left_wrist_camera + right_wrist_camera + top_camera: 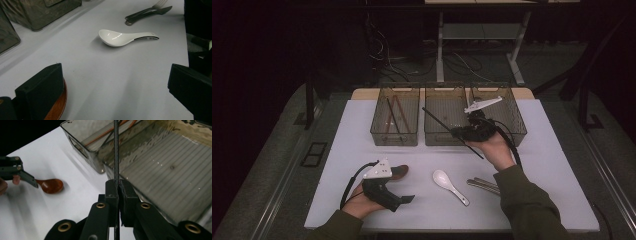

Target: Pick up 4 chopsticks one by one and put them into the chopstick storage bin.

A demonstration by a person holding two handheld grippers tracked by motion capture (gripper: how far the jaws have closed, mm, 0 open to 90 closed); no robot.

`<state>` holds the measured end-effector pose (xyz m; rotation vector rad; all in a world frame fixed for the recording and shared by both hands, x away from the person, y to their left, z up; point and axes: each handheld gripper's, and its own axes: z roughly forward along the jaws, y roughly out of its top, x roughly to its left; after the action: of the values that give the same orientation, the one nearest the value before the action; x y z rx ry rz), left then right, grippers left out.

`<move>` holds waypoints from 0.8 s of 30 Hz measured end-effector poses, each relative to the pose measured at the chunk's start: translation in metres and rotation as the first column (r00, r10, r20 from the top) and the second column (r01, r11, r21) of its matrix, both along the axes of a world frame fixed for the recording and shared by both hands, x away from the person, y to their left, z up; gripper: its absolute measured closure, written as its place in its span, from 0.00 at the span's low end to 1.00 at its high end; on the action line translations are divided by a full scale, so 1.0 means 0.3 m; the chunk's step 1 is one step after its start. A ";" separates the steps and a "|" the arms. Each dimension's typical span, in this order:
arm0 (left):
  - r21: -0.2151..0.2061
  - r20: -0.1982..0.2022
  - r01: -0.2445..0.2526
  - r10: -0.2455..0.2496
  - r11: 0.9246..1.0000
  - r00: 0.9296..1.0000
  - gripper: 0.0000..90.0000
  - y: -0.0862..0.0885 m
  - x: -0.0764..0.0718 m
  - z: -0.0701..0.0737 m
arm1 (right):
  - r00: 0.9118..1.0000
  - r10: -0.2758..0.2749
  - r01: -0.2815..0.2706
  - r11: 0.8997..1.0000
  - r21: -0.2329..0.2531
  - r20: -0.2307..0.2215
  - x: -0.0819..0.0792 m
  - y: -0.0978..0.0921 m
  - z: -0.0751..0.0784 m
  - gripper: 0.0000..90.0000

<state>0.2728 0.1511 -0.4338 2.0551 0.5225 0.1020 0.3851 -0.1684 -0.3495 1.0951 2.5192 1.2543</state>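
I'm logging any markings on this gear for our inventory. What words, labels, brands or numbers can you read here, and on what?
None can be read.
Bins: no label or print visible.
White spoon: plain, no mark.
Fork and knife: no stamp clear enough to read.
Black chopstick in the right gripper: bare.
Left gripper and its grey plate: no lettering visible.

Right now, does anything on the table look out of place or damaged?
Nothing stands out. The white ceramic spoon and the metal cutlery lie flat on the white table; the right gripper holds a thin black chopstick over the smoky clear plastic bins. Nothing looks spilled or broken.
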 end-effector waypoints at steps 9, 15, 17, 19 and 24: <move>-0.008 -0.001 -0.001 0.001 1.000 1.000 0.00 0.001 0.000 0.000 | 1.000 0.008 -0.008 1.000 -0.018 -0.006 0.064 0.077 0.038 0.95; -0.007 -0.002 0.001 -0.001 1.000 1.000 0.00 0.001 0.000 0.001 | 1.000 0.009 -0.009 0.999 -0.033 -0.010 0.107 0.128 0.058 0.95; -0.009 -0.001 0.000 0.000 1.000 1.000 0.00 0.001 0.000 0.000 | 1.000 0.010 -0.010 0.999 -0.035 -0.013 0.120 0.144 0.063 0.95; -0.012 0.000 -0.001 0.001 1.000 1.000 0.00 0.001 0.000 0.000 | 1.000 0.006 -0.007 0.999 -0.042 -0.013 0.134 0.163 0.070 0.95; -0.011 -0.001 -0.002 0.002 1.000 1.000 0.00 0.003 0.000 0.002 | 1.000 0.002 -0.002 0.999 -0.046 -0.012 0.172 0.208 0.086 0.95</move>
<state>0.2729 0.1520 -0.4333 2.0444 0.5241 0.0992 0.4368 -0.1059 -0.3238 1.0930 2.5450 1.1877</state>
